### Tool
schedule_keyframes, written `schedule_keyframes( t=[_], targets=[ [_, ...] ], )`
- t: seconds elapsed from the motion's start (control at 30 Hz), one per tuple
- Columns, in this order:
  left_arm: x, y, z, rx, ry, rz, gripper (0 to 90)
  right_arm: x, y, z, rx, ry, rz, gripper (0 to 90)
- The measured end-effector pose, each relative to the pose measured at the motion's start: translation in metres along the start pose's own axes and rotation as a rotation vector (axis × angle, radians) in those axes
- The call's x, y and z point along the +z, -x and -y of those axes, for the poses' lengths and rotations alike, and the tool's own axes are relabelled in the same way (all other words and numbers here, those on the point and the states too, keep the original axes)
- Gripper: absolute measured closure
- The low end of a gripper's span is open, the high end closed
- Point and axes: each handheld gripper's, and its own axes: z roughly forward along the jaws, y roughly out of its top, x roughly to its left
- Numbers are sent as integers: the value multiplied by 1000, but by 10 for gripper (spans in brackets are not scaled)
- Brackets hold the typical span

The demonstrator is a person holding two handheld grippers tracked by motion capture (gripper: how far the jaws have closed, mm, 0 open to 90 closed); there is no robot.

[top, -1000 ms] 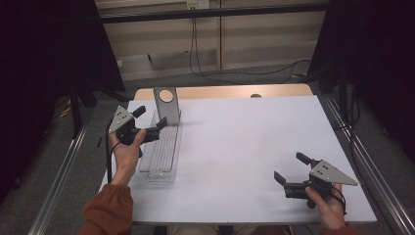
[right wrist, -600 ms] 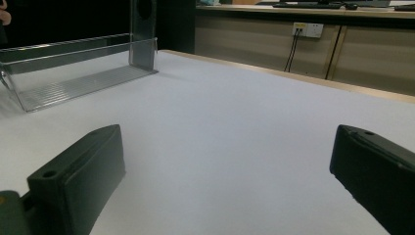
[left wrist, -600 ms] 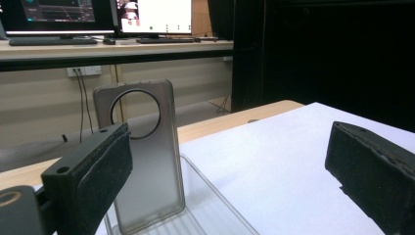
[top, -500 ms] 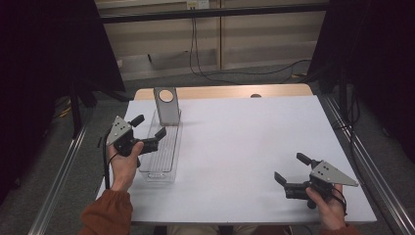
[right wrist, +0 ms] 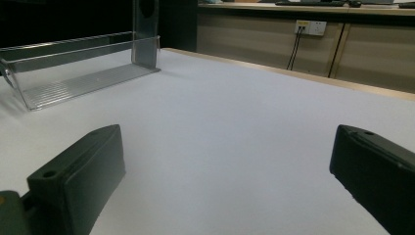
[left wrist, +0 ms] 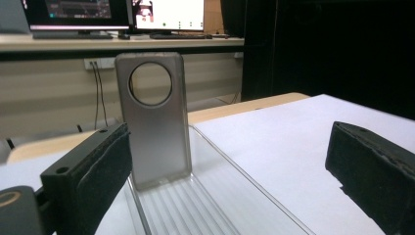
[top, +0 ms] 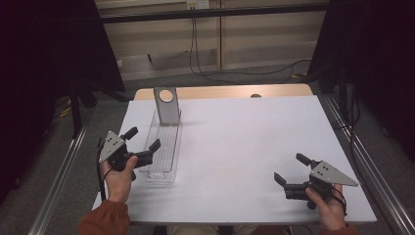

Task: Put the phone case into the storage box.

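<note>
A long clear plastic tray (top: 165,147) lies on the white table (top: 244,147), left of centre. At the tray's far end a grey plate with a round hole (top: 166,105) stands upright. My left gripper (top: 143,138) hovers open at the tray's near left side, one jaw over the tray rim. Between its pads (left wrist: 93,171), the left gripper view looks along the tray (left wrist: 210,205) to the grey plate (left wrist: 154,132). My right gripper (top: 291,169) is open and empty over bare table at the near right. From there, the tray (right wrist: 73,73) and plate (right wrist: 145,29) lie far off to the left.
A bare wooden strip (top: 220,92) runs along the table's far edge. Metal rails (top: 359,152) flank both sides of the table. Cables (top: 205,58) lie on the floor behind. Monitors (left wrist: 117,12) sit on a desk beyond the table.
My left gripper has drawn back toward the person and slightly left, from beside the tray's middle to its near end, staying open. The right gripper has not moved.
</note>
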Motion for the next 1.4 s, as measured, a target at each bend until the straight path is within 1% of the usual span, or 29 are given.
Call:
schedule_keyframes(
  t=[0.03, 0.1, 0.13, 0.17, 0.2, 0.23, 0.27, 0.3, 0.33, 0.37, 0.43, 0.53, 0.6, 0.7, 0.73, 0.77, 0.8, 0.83, 0.87, 0.93, 1.0, 1.03, 1.07, 1.13, 1.17, 1.2, 1.27, 1.33, 1.4],
  targets=[
    [-3, 0, 0, 17, -9, 4, 35, 0, 0, 0, -2, 1, -2, 0],
    [-9, 3, 3, 46, -17, -10, 34, 0, 0, 0, -1, 1, -3, 0],
    [-13, 3, 5, 53, -29, -20, 33, 0, 0, 0, -1, 0, -2, 0],
    [-14, 3, 7, 45, -30, -9, 33, 1, 0, 0, -4, 3, -1, 0],
    [-17, 2, 10, 47, -46, -13, 33, 1, 0, 0, -5, 3, -2, 0],
    [-19, 3, 12, 59, -58, -27, 33, 1, 0, 0, -4, 3, -1, 0],
    [-21, 2, 15, 89, -55, -34, 33, 1, 0, 0, -5, 4, -2, 0],
    [-25, 2, 18, 93, -56, -40, 33, 1, 0, -1, -4, 1, -2, 0],
    [-28, -1, 20, 44, -44, -33, 33, 1, 0, -1, -5, 2, -5, 0],
    [-30, -2, 22, 23, -44, -33, 33, 1, 0, -1, -5, 3, -5, 0],
    [-34, -1, 24, 38, -45, -54, 31, 1, -1, -1, -2, 1, -6, 0],
    [-41, -1, 29, 38, -53, -56, 31, 2, -1, -1, -3, 11, -2, 0],
    [-47, 0, 31, 46, -44, -54, 31, 3, -1, -1, -1, 12, -2, 0],
    [-53, 2, 33, 30, -29, -76, 31, 3, -1, -2, -3, 8, -2, 0],
    [-55, 3, 34, 15, -24, -81, 30, 3, -1, -1, -2, 9, 2, 0],
    [-56, 3, 35, 5, -25, -72, 29, 2, -1, -1, -2, 10, 4, 0],
    [-58, 5, 36, 2, -29, -84, 28, 2, -1, -1, -5, 10, 3, 0],
    [-60, 4, 37, 15, -35, -84, 28, 2, 0, -1, -5, 13, 7, 0],
    [-61, 4, 36, 14, -37, -81, 28, 1, 0, -1, 1, 12, 12, 0],
    [-64, 4, 37, -1, -26, -93, 28, 1, 0, -1, 5, 16, 16, 0],
    [-67, 4, 41, -19, -36, -109, 27, 0, 1, -1, 5, 15, 13, 0],
    [-67, 5, 43, -38, -40, -115, 23, -1, 1, -1, -1, 14, 12, 0],
    [-67, 4, 44, -34, -51, -110, 22, -1, 0, -1, 2, 15, 16, 0],
    [-69, 6, 44, -13, -53, -125, 22, 0, 0, -1, 4, 18, 11, 0],
    [-70, 7, 44, -11, -51, -114, 22, 0, -1, -1, 1, 14, 13, 0],
    [-70, 7, 45, -13, -52, -111, 21, 0, -2, -1, -11, 7, 7, 0],
    [-73, 9, 46, -22, -60, -113, 21, 0, -2, -1, -11, 8, 5, 0],
    [-75, 9, 46, -18, -74, -103, 17, 0, -1, -1, -2, 10, 13, 0],
    [-75, 8, 44, -18, -59, -110, 17, 0, -1, -1, -1, 9, 9, 0]
  ],
)
